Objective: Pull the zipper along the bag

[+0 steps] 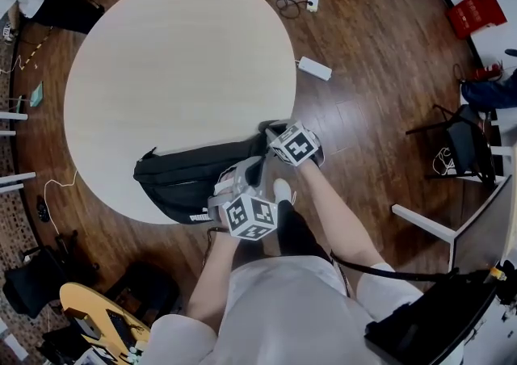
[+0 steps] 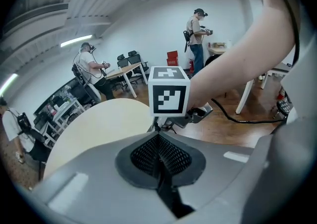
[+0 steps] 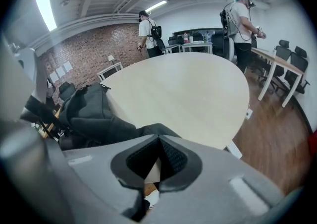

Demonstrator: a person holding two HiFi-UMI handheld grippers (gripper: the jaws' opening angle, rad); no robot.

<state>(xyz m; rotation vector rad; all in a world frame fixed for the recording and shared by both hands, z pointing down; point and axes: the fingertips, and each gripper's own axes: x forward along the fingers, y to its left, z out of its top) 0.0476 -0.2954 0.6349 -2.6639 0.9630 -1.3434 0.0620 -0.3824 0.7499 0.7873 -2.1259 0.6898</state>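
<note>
A black bag lies at the near edge of the round pale table. Both grippers are at its right end. My left gripper stands shut; in the left gripper view its mesh pads meet with no gap, and whether the gripper pinches anything is unclear. The right gripper's marker cube fills the view just ahead of it. My right gripper is shut too. Its own view shows the bag at left and a black fabric fold right behind the gripper; a grip cannot be made out.
The table edge drops to wooden floor on the right. A white power strip and cables lie on the floor beyond. A white-framed chair stands at right, a yellow guitar-shaped thing at lower left. People stand at far desks.
</note>
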